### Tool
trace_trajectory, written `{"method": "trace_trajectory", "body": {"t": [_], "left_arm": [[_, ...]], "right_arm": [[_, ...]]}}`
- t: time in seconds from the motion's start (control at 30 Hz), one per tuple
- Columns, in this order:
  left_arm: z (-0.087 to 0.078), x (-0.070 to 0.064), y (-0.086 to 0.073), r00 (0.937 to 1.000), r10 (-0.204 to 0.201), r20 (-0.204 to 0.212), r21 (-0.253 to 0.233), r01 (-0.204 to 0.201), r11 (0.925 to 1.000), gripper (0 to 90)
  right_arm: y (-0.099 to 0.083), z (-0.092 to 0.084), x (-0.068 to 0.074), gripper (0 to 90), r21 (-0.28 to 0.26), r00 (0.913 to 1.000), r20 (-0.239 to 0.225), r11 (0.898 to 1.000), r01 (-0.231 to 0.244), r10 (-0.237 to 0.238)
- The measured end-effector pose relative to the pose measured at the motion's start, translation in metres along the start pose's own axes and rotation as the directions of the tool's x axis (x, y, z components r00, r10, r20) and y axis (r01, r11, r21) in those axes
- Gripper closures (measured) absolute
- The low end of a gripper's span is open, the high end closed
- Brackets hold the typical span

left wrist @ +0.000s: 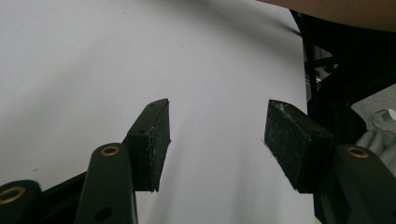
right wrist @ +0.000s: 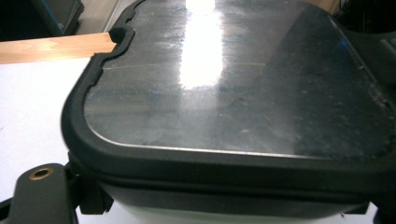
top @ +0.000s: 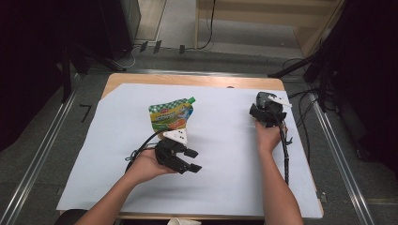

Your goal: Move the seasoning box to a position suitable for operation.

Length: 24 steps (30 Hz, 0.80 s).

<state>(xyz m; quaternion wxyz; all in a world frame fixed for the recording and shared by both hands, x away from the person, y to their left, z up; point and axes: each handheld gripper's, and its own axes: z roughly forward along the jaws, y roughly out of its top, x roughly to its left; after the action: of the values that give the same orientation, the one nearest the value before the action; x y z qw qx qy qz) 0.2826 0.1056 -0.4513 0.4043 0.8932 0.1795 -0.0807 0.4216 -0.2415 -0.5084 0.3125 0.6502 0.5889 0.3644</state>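
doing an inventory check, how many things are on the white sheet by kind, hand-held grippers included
hand-held gripper: 2, left hand-held gripper, right hand-held gripper
spouted drink pouch: 1
black-rimmed box with a shiny lid: 1, seen close up in the right gripper view
total: 4

A white sheet [top: 225, 164] covers most of the wooden table [top: 187, 79], light wood showing along the far edge. Grey floor [top: 61, 140] surrounds it, black cables [top: 302, 122] trailing at right.
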Motion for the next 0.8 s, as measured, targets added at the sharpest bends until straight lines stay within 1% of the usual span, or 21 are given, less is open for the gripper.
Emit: {"method": "trace_trajectory", "body": {"t": [0.13,0.17,0.2,0.23,0.3,0.37,0.4,0.43,0.47,0.5,0.53,0.57,0.6,0.67,0.8], "left_arm": [[0.0,0.0,0.0,1.0,-0.002,0.0,0.001,0.002,1.0,41.5],[0.001,0.0,0.0,1.0,-0.003,0.0,0.001,0.003,1.0,41.5],[0.001,0.0,0.0,1.0,0.0,0.0,0.002,0.0,1.0,41.5],[0.001,-0.001,0.0,1.0,0.003,0.001,0.001,-0.003,1.0,41.5],[0.002,-0.002,0.0,1.0,-0.001,0.001,0.005,0.001,1.0,41.5],[0.003,-0.002,0.0,1.0,-0.002,0.0,0.006,0.002,1.0,41.6],[0.003,-0.002,0.0,1.0,-0.002,0.001,0.007,0.002,1.0,41.5],[0.003,-0.002,0.0,1.0,-0.001,-0.001,0.008,0.001,1.0,41.5],[0.004,-0.001,0.0,1.0,-0.003,-0.001,0.012,0.003,0.9999,41.5],[0.004,-0.001,0.0,0.9999,-0.01,0.001,0.011,0.01,0.9999,41.5],[0.004,-0.001,0.0,0.9999,-0.01,0.001,0.011,0.01,0.9999,41.5],[0.005,-0.001,0.0,0.9999,-0.017,0.004,0.012,0.017,0.9998,41.6],[0.005,-0.001,0.0,0.9999,-0.017,0.004,0.012,0.017,0.9998,41.6],[0.005,-0.002,0.0,0.9999,-0.015,0.003,0.014,0.015,0.9998,41.7],[0.005,-0.001,0.0,0.9998,-0.019,-0.001,0.011,0.019,0.9998,41.6]], "right_arm": [[0.003,-0.008,0.0,15.5,-0.009,0.9997,-0.017,1.0,0.017,-0.017],[0.005,-0.013,-0.002,15.5,-0.006,0.9991,-0.032,1.0,0.028,-0.028],[0.005,-0.013,-0.002,15.5,-0.006,0.9991,-0.032,1.0,0.028,-0.028],[0.006,-0.015,-0.003,15.5,-0.001,0.9986,-0.042,0.999,0.033,-0.033],[0.007,-0.021,-0.005,15.5,0.008,0.9962,-0.058,0.998,0.066,-0.066],[0.006,-0.023,-0.005,15.5,0.015,0.9956,-0.065,0.998,0.069,-0.068],[0.006,-0.025,-0.006,15.5,0.018,0.9941,-0.075,0.997,0.08,-0.078],[0.005,-0.028,-0.005,15.5,0.02,0.9923,-0.088,0.996,0.089,-0.087],[0.003,-0.035,-0.002,15.5,0.021,0.9881,-0.107,0.993,0.113,-0.11],[0.001,-0.038,0.0,15.5,0.017,0.9858,-0.121,0.993,0.12,-0.117],[0.001,-0.038,0.0,15.5,0.017,0.9858,-0.121,0.993,0.12,-0.117],[-0.002,-0.044,0.004,15.5,0.015,0.9801,-0.15,0.991,0.134,-0.13],[-0.002,-0.044,0.004,15.5,0.015,0.9801,-0.15,0.991,0.134,-0.13],[-0.004,-0.048,0.009,15.6,0.015,0.9745,-0.171,0.989,0.15,-0.145],[-0.008,-0.058,0.018,15.6,0.008,0.9606,-0.215,0.983,0.182,-0.176]]}}
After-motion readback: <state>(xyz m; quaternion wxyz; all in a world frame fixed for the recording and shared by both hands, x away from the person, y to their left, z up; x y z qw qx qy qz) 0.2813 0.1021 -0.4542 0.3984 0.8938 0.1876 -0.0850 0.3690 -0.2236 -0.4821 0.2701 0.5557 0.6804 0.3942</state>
